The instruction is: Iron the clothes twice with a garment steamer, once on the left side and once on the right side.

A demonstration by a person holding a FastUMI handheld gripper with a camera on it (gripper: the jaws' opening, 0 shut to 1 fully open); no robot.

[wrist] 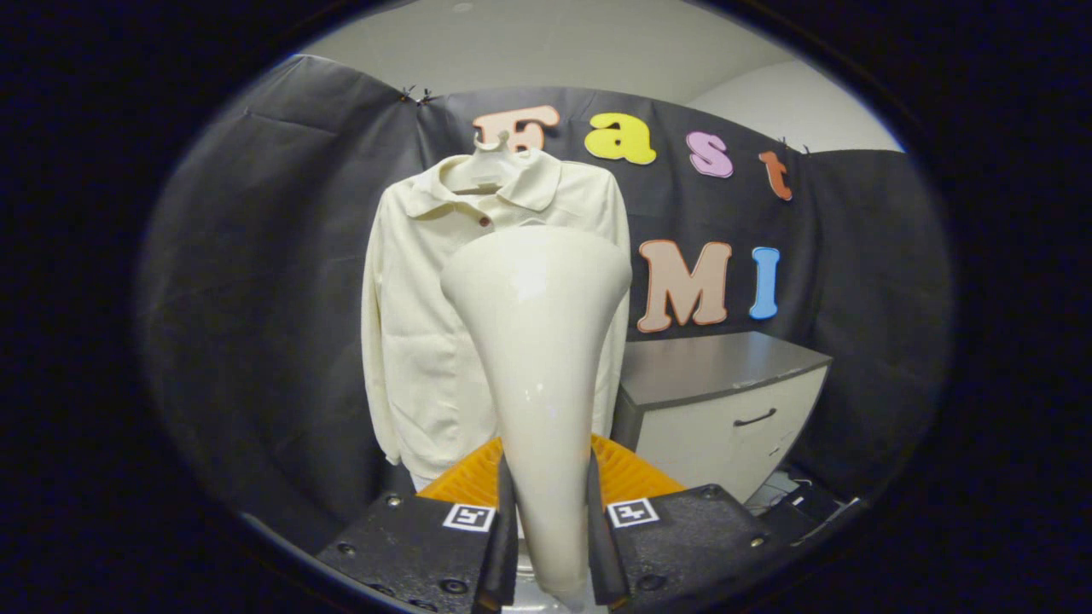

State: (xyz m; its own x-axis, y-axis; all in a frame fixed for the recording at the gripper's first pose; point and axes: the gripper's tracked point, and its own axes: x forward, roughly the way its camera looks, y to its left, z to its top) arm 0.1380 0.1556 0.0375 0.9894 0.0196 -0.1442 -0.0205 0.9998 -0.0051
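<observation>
Against the black cloth wall, a cream shirt (426,341) hangs on a white hanger (488,166), its collar up top and one brown button showing just below the collar. Taking the shirt as landmark: the steamer (537,358) stands directly before it, covering much of the shirt's right half as seen from the camera. The steamer is a glossy cream cone, wide at its upper head and narrowing downward. Its head sits level with the shirt's chest; whether it touches the fabric cannot be told.

The hand-held gripper (546,529) has both fingers (503,546) closed onto the steamer's narrow handle, one pressing on each side, with only the handle's width between them. Square black-and-white markers sit on the black finger blocks. Orange ridged parts (627,473) of the gripper show just behind the fingers, below the shirt's hem.

Beside the shirt, to its right and lower, stands a cabinet (725,409) with a grey top and a white drawer front bearing a dark handle. Cables (798,495) lie on the floor beneath the cabinet.
</observation>
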